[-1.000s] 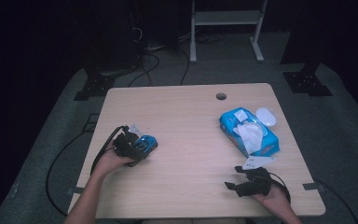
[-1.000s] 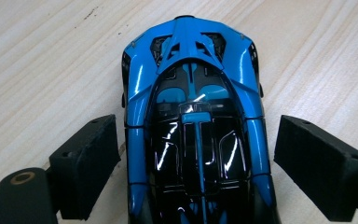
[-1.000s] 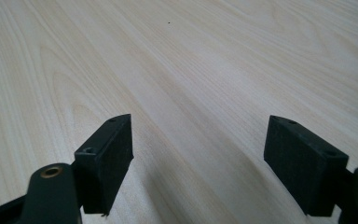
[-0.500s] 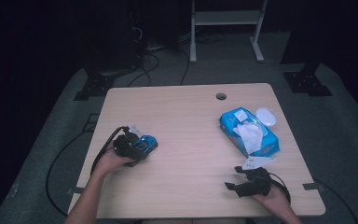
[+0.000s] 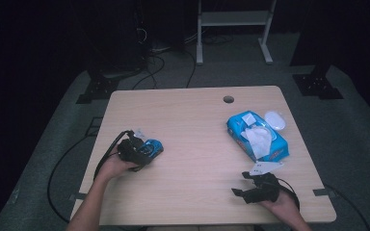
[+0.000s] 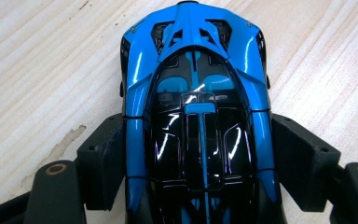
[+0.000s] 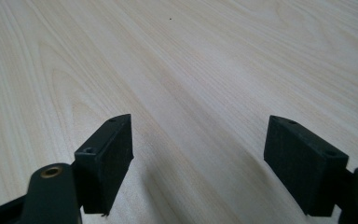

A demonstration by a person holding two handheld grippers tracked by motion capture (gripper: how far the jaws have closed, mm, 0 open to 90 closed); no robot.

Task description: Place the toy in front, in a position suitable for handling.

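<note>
Two grippers rest low over the wooden table (image 5: 192, 125), one at each side. At the left, the left gripper (image 5: 142, 153) has the blue toy car (image 6: 196, 116) between its jaws; they have just been closing, and in the left gripper view the black pads (image 6: 103, 158) lie against both flanks of the car, which sits on the tabletop near the left edge. Farther right, past bare wood, a blue pack of wipes (image 5: 257, 135) lies with a white sheet pulled up and its lid (image 5: 274, 120) folded back. At the near right, the right gripper (image 5: 246, 185) lies in the person's hand, jaws spread wide with bare tabletop between them.
</note>
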